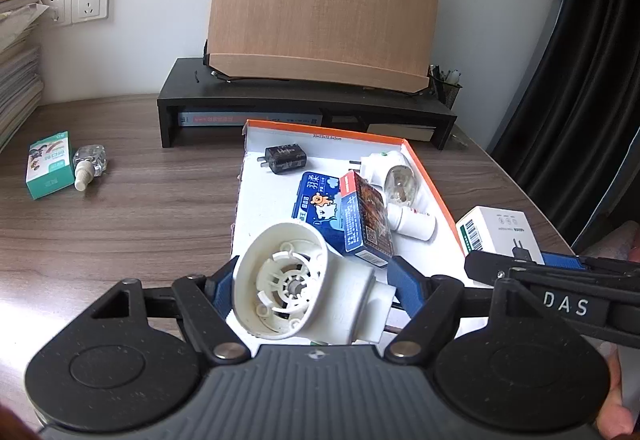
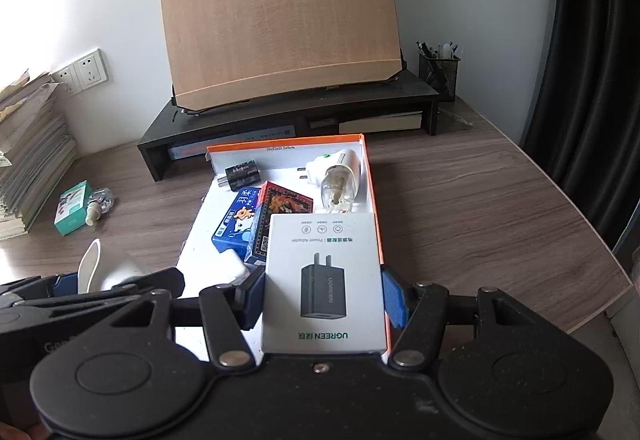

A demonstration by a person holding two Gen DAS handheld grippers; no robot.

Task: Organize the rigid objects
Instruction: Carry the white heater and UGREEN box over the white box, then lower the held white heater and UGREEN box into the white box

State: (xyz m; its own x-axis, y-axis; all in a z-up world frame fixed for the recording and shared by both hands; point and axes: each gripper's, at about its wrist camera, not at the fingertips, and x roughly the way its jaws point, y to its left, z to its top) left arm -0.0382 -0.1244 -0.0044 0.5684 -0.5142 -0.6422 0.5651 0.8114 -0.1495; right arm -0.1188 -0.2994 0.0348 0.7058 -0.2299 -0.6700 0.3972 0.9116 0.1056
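On the counter [image 2: 460, 200], out from the black riser along its back edge, lies the orange-rimmed tray [image 2: 370, 176], already holding a charger, cartons and a bulb-like plug. The right gripper [image 2: 323, 298] has its fingers clamped on the white adapter box [image 2: 323, 280], whose long axis runs along the fingers and which hangs over the tray's near right corner. The left gripper [image 1: 312, 288] has its fingers closed on the white fan housing [image 1: 296, 284] over the tray's near left edge, so each load looks to need only a short drop into bare floor
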